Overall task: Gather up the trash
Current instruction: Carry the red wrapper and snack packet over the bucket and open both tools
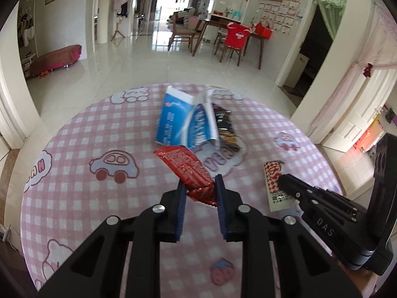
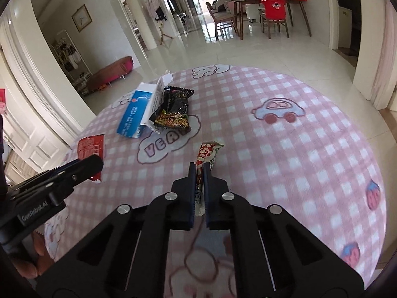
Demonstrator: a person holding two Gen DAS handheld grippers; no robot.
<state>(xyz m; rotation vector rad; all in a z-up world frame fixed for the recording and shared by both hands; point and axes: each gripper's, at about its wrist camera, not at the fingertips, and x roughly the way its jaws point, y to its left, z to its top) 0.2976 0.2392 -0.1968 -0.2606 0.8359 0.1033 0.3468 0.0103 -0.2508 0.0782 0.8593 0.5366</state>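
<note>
Our left gripper (image 1: 199,186) pinches the shiny red wrapper (image 1: 184,167). Our right gripper (image 2: 199,173) pinches the checked wrapper (image 2: 206,155), which points straight ahead. The blue box (image 1: 173,119) and crinkly black packet (image 1: 227,129) lie ahead on the soft pink rug (image 1: 74,134), nearer our left.

You are looking over a round pink checked rug (image 1: 82,129) lying on glossy floor tiles (image 1: 153,59); a red-draped chair (image 1: 234,41) is standing by the wooden table (image 1: 220,23); a maroon bench (image 1: 57,58) is sitting left.
</note>
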